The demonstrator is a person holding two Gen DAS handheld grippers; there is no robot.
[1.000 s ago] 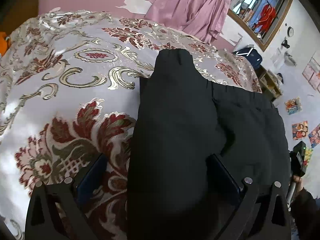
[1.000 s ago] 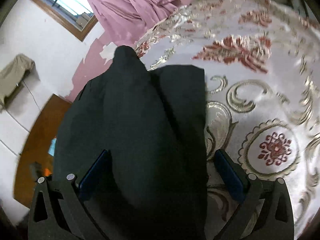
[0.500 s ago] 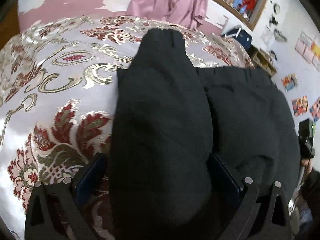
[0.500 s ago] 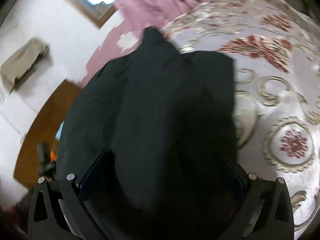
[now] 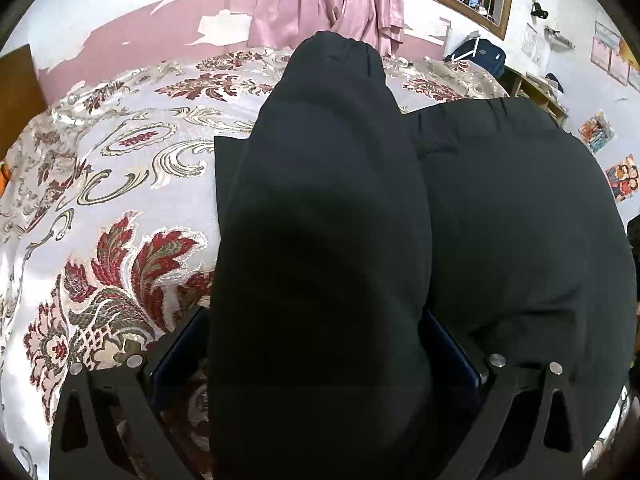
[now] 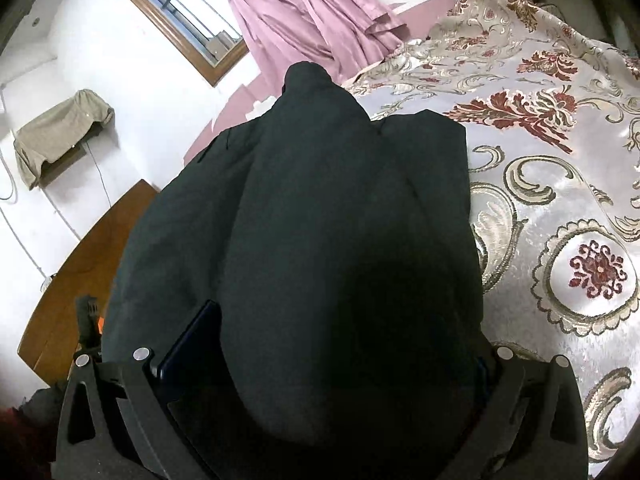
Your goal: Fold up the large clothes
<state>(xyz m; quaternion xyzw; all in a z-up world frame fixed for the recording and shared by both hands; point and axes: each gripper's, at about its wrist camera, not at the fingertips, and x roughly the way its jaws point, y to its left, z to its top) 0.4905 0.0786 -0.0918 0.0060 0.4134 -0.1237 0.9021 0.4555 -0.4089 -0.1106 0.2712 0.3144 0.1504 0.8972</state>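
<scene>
Black trousers point(image 5: 520, 220) lie spread on a bed with a floral bedspread point(image 5: 120, 200). A thick fold of them rises between the jaws of my left gripper point(image 5: 316, 320) and fills the gap from pad to pad; its gathered end stands up against the curtain. The right wrist view shows the same: a bulky fold of the trousers point(image 6: 180, 240) sits in my right gripper point(image 6: 348, 320), with the bedspread point(image 6: 560, 200) to the right. On both grippers the jaws stand wide around the bundle, and cloth hides the fingertips.
Pink curtains point(image 5: 328, 0) hang under a window point(image 6: 192, 12) beyond the bed. A blue bag point(image 5: 484, 52) and a low shelf point(image 5: 536, 88) stand at the far right. A wooden board point(image 6: 80, 272) borders the bed's left side.
Both grippers have risen and tilted up with their folds of the trousers. The folds stand higher against the wall, and more of the curtain and window shows.
</scene>
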